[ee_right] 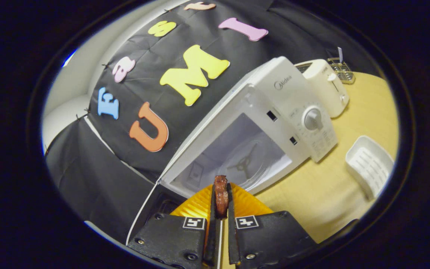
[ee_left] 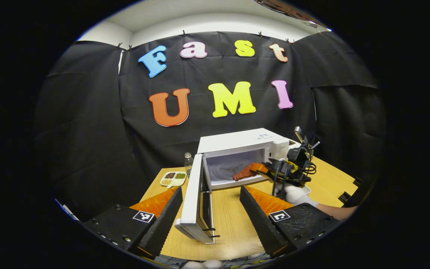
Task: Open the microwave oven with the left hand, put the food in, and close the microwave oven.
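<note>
already the microwave [ee_left: 237,157] stands open at the centre of the left gripper view, its door [ee_left: 197,200] swung out toward the lower middle of the frame. the right gripper [ee_right: 220,201] is clenched on the food [ee_right: 221,194], a reddish-brown strip pinched between both fingers. in the left gripper view that strip [ee_left: 245,172] hangs just at the mouth of the cavity, right of centre, not yet set down. the left gripper [ee_left: 211,209] is released, its fingers spread wide with nothing between them, low in the frame on either side of the door.

risk, as i judge it: the strip juts forward past the fingertips, so it could catch the cavity's front edge or sag and drop on the table [ee_left: 230,228] if let go too soon. the open door sits close to the left gripper, and a careless swing could knock it.

inside, the glass turntable [ee_right: 248,162] looks bare. a divided dish [ee_left: 173,178] at centre left of the left gripper view holds dark, green and pale bits in separate compartments. a white ribbed tray [ee_right: 370,164] at the right of the right gripper view looks empty.
</note>
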The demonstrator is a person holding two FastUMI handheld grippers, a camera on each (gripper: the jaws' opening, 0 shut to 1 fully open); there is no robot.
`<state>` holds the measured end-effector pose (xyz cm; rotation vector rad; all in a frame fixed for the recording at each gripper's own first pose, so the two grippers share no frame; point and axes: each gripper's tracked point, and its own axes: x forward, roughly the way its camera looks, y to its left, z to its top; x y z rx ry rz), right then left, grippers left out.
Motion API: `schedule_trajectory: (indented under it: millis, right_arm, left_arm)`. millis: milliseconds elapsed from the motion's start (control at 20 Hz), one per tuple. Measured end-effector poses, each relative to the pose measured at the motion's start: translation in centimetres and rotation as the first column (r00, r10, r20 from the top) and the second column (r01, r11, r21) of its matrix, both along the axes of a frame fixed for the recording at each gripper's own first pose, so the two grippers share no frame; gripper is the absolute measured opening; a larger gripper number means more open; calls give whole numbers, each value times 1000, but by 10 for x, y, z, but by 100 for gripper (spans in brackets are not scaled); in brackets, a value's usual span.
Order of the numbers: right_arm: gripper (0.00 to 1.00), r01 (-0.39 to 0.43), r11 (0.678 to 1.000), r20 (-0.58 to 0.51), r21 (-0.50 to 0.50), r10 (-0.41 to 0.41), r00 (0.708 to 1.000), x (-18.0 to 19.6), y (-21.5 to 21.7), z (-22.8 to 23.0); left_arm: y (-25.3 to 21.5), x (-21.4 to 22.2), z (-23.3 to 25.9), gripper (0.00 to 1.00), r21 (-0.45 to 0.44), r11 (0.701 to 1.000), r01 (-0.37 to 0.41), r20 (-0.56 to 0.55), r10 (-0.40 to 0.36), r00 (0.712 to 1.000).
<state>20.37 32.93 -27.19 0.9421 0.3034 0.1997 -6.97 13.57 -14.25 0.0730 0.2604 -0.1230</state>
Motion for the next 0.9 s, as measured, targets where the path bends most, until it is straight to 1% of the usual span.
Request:
schedule_trajectory:
  millis: [150,300,400,450,550,600,700,750,850,900]
  right_arm:
    - [16,76,995,-26,63,-74,997,40,15,-16]
    - [16,158,982,-68,106,-151,986,76,18,-36]
    - [17,187,974,-102,129,-174,979,95,22,-49]
    - [17,203,972,-115,120,-189,975,101,24,-54]
    - [16,219,974,-115,56,-212,971,107,27,-67]
    - [17,230,972,-94,39,-226,970,112,26,-63]
    - [16,224,974,-69,-19,-224,972,118,29,-60]
    - [17,229,972,-51,-59,-232,971,119,30,-59]
    - [17,216,967,-26,-132,-221,975,119,36,-58]
    - [18,211,959,-23,-190,-219,975,122,37,-61]
  left_arm:
    - [5,2,-6,96,-7,1000,17,-11,-17,1000]
    - [9,6,-12,96,14,999,31,-21,-31,999]
    - [14,6,-15,96,28,999,37,-19,-36,999]
    - [15,8,-16,96,32,999,40,-18,-39,999]
    - [16,9,-23,96,26,999,45,-31,-44,999]
    - [17,9,-22,96,24,999,45,-33,-44,999]
    - [22,12,-20,96,18,999,39,-28,-39,999]
    - [24,13,-20,96,17,999,33,-25,-33,999]
    - [27,15,-21,96,22,999,25,-19,-24,1000]
    - [29,15,-22,96,24,1000,18,-21,-18,1000]
